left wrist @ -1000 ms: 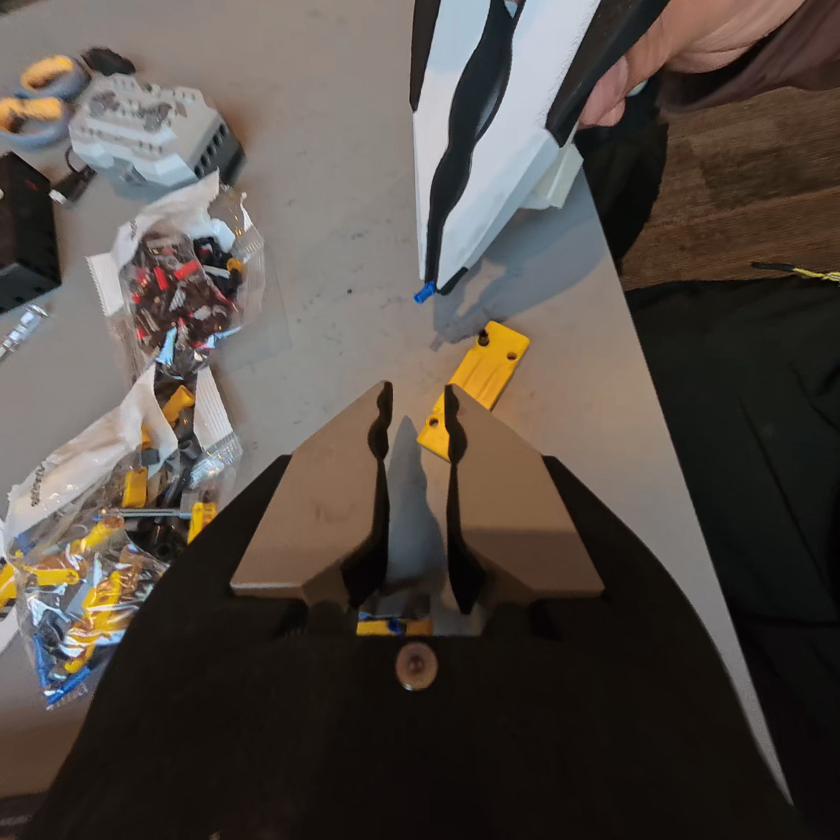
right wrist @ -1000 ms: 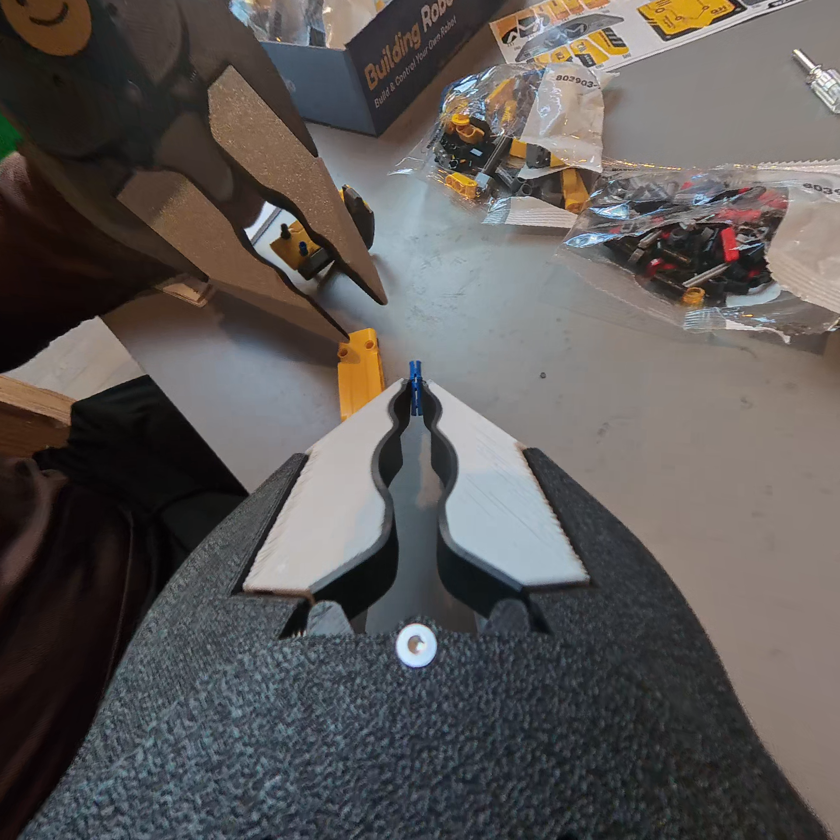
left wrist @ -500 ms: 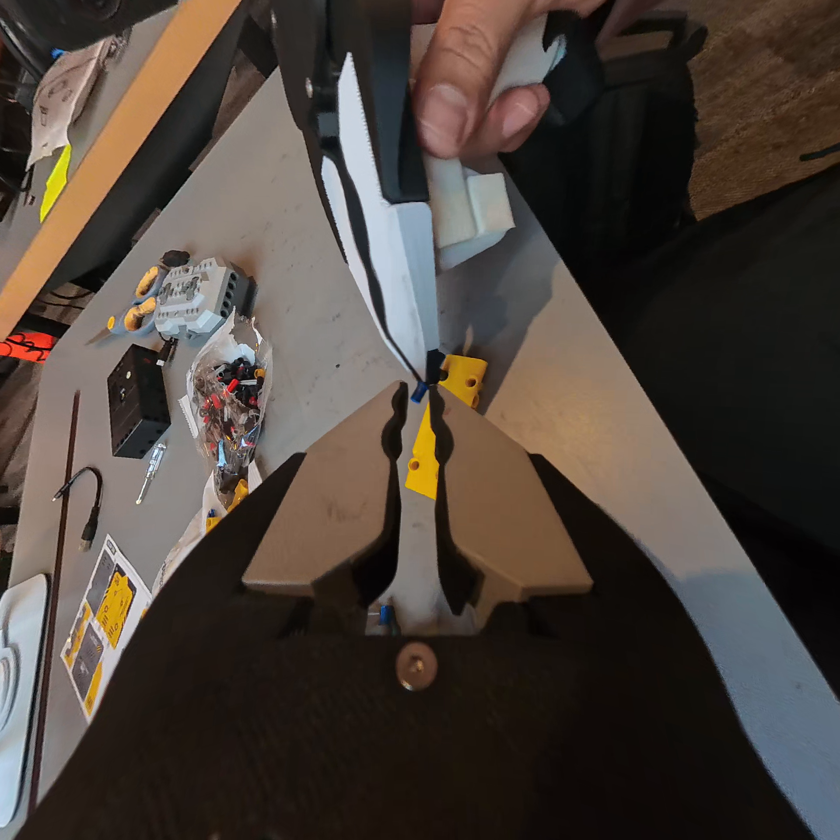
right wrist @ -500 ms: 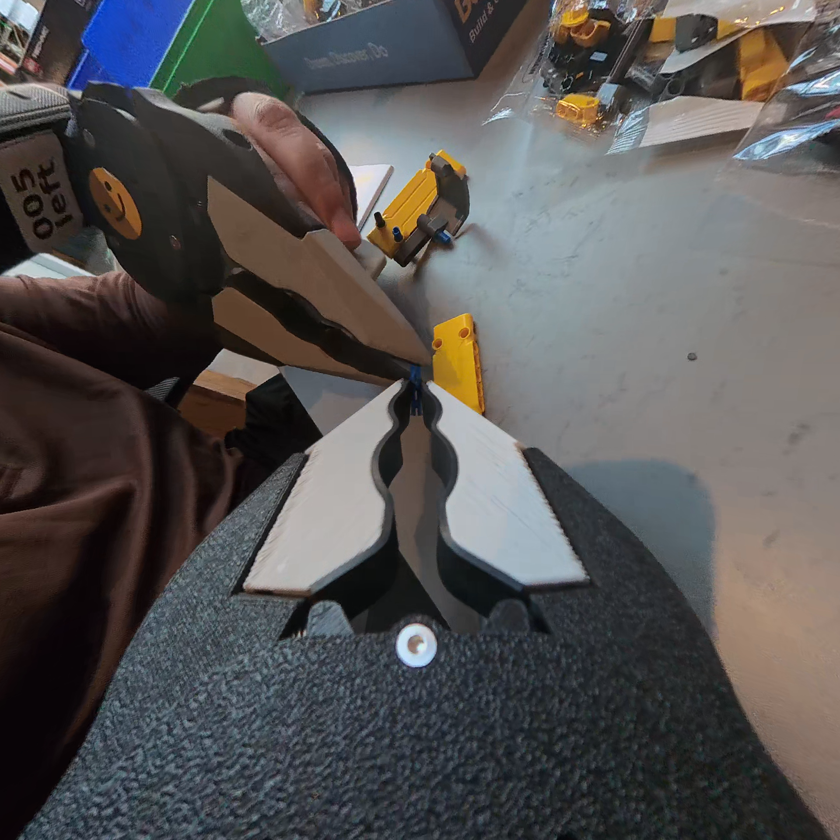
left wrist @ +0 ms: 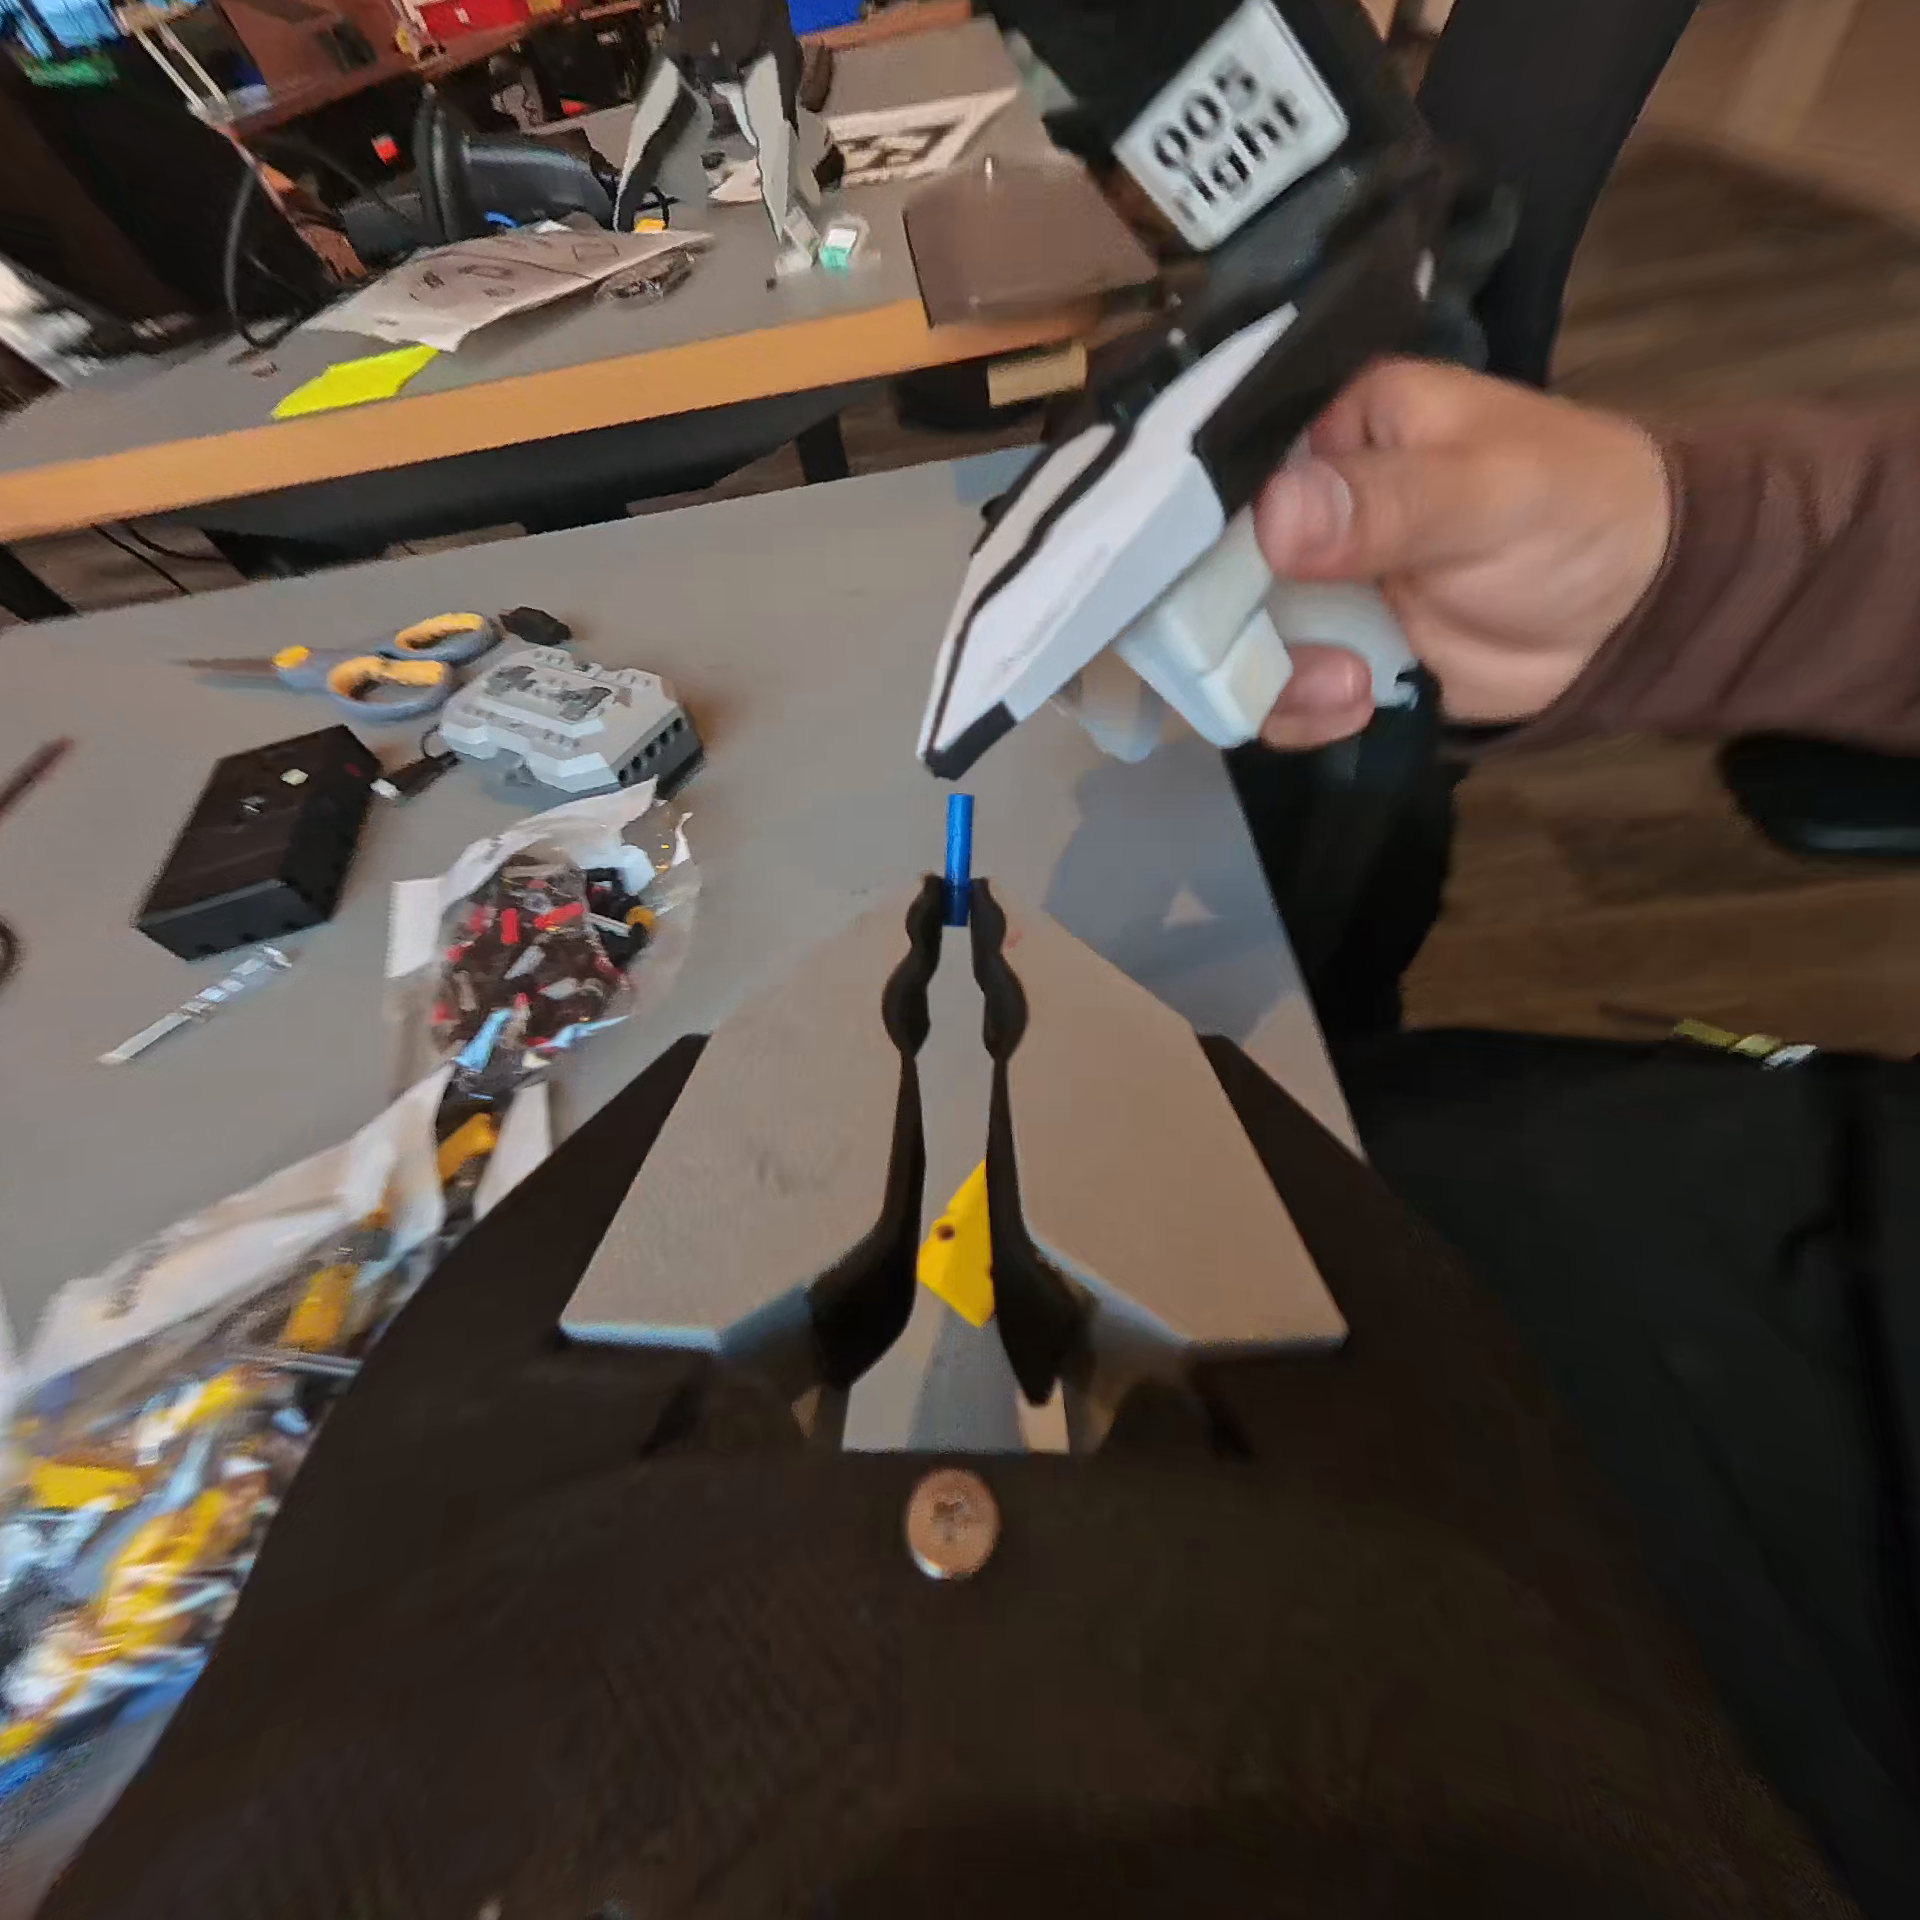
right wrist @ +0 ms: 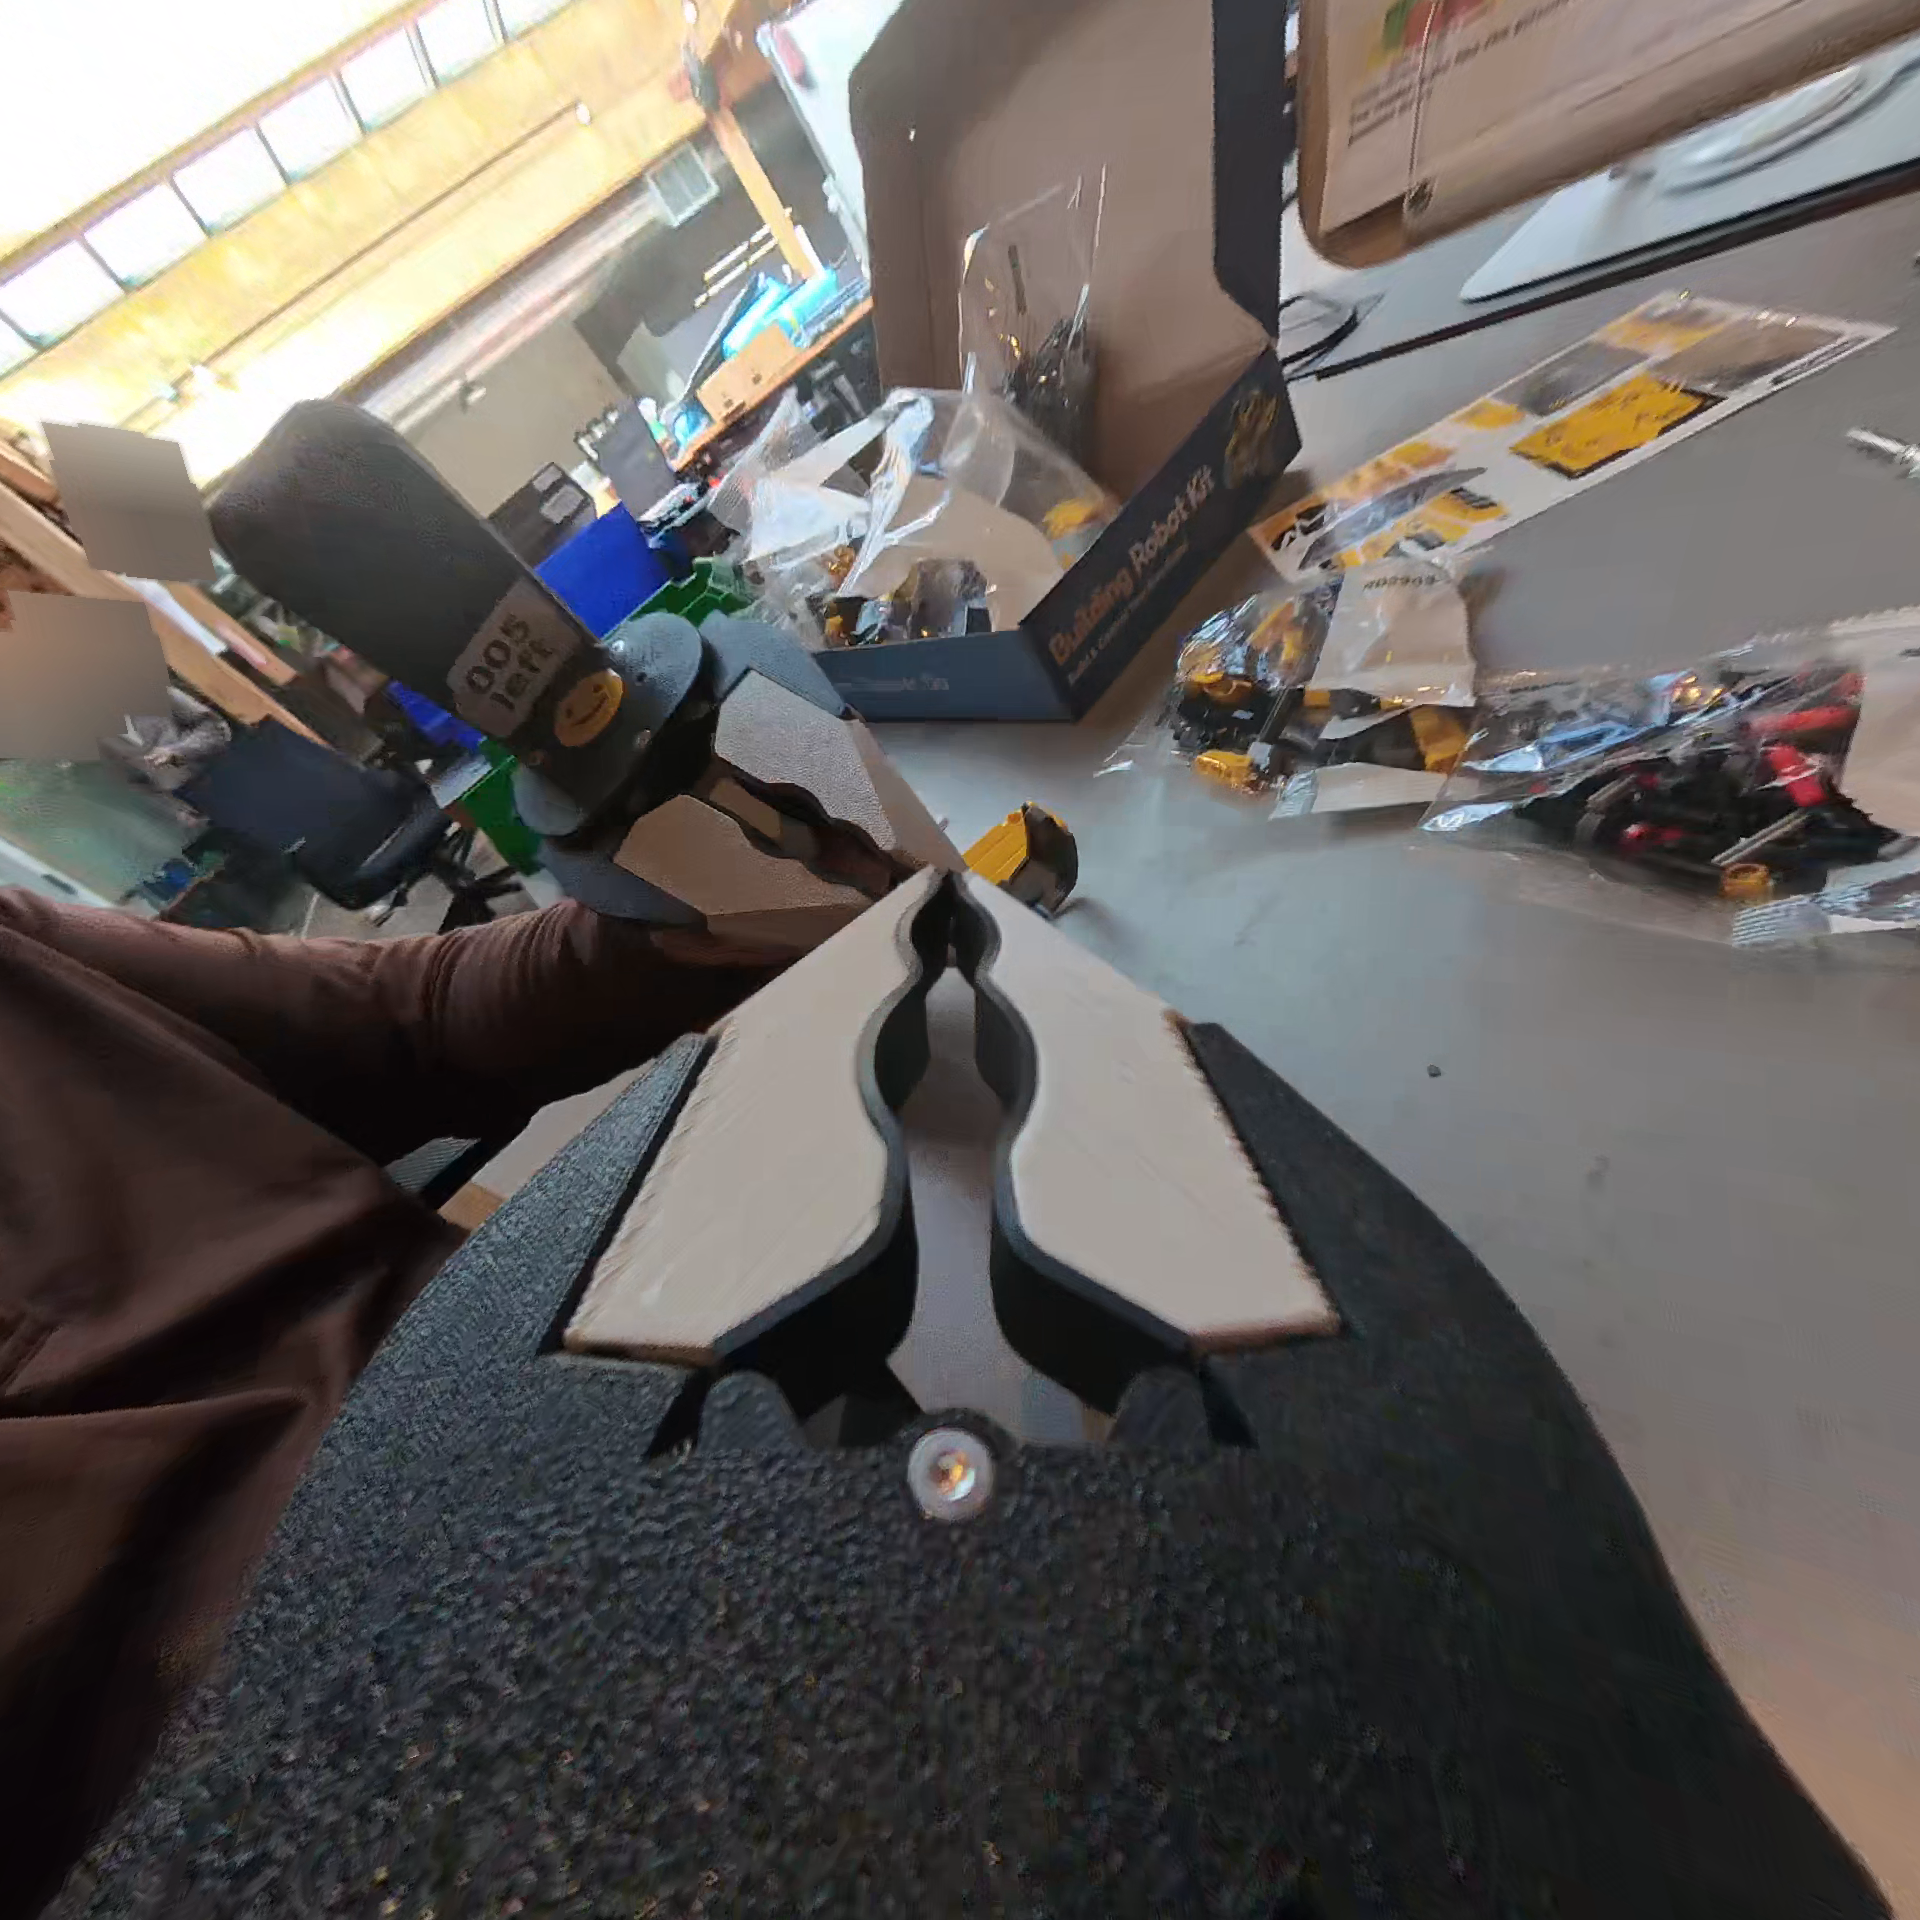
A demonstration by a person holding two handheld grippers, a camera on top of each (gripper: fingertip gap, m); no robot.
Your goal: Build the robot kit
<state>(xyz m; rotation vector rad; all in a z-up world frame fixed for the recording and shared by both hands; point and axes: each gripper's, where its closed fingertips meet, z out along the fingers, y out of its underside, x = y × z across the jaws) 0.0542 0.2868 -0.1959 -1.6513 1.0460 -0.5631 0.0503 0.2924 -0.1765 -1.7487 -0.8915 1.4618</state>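
Scissors [left wrist: 374,665], grey hub [left wrist: 571,717], parts bags [left wrist: 540,935] left of gripper [left wrist: 956,891].

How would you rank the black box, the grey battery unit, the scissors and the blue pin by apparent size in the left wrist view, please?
1. black box
2. grey battery unit, close to it
3. scissors, lying farther off, so unsure
4. blue pin, smallest though nearest
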